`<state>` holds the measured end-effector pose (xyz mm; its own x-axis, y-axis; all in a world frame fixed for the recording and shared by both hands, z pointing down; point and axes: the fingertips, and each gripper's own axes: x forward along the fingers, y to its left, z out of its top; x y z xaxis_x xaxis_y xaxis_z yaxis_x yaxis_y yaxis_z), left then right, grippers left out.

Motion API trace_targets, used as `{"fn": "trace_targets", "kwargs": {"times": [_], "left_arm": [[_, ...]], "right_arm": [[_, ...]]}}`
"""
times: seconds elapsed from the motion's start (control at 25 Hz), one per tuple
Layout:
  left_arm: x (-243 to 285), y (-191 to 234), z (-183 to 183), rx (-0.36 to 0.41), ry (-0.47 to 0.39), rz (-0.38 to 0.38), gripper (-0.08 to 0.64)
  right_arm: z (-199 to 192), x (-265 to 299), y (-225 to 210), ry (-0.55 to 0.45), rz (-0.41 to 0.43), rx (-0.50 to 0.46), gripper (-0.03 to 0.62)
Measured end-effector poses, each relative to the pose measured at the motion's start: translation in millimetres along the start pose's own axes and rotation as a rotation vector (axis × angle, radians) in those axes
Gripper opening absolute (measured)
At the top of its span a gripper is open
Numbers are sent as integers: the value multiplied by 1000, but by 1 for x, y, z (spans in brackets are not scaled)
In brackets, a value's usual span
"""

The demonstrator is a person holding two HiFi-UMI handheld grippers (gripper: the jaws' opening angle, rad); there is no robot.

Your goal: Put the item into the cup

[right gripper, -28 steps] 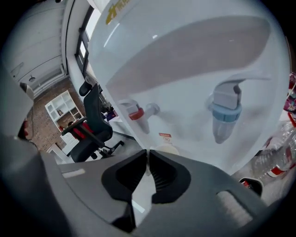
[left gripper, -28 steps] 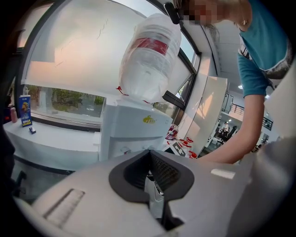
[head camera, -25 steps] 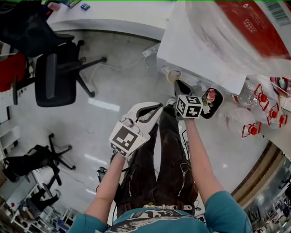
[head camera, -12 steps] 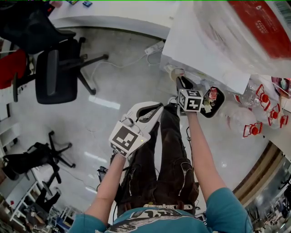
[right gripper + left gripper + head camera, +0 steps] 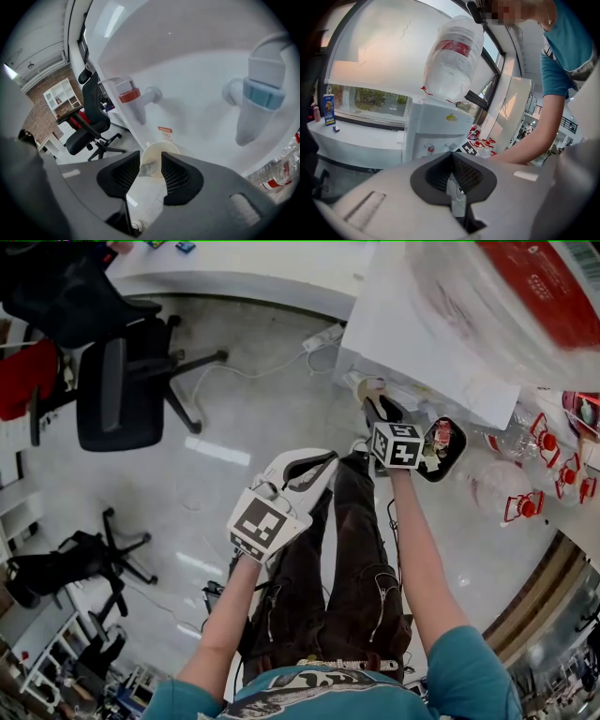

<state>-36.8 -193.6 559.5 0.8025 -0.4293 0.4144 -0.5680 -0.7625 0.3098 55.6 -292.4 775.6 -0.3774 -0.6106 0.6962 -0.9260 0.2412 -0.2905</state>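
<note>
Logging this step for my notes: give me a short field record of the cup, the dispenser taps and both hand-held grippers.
cup: on the dispenser ledge, greyish lump inside
right hand-held gripper: jaws opening, at the cup, not pressing it
left hand-held gripper: shut, empty
taps: red tap, blue tap, both above the cup

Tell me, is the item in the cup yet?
In, it seems: a grey wad sits in the cup's mouth, and the right gripper is opening its fingers, clear of it.
</note>
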Motion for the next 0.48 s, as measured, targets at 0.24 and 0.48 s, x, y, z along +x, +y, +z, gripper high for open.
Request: {"fn": "trace_targets", "kwargs": {"times": [0.24, 0.48], "left_arm": [[1, -2, -4, 0, 10, -5, 11], [1, 1, -4, 4, 17, -4, 11]], "right_arm": [[3, -2, -2, -37, -13, 32, 140], [3, -5, 4, -44, 11, 66, 138]]}}
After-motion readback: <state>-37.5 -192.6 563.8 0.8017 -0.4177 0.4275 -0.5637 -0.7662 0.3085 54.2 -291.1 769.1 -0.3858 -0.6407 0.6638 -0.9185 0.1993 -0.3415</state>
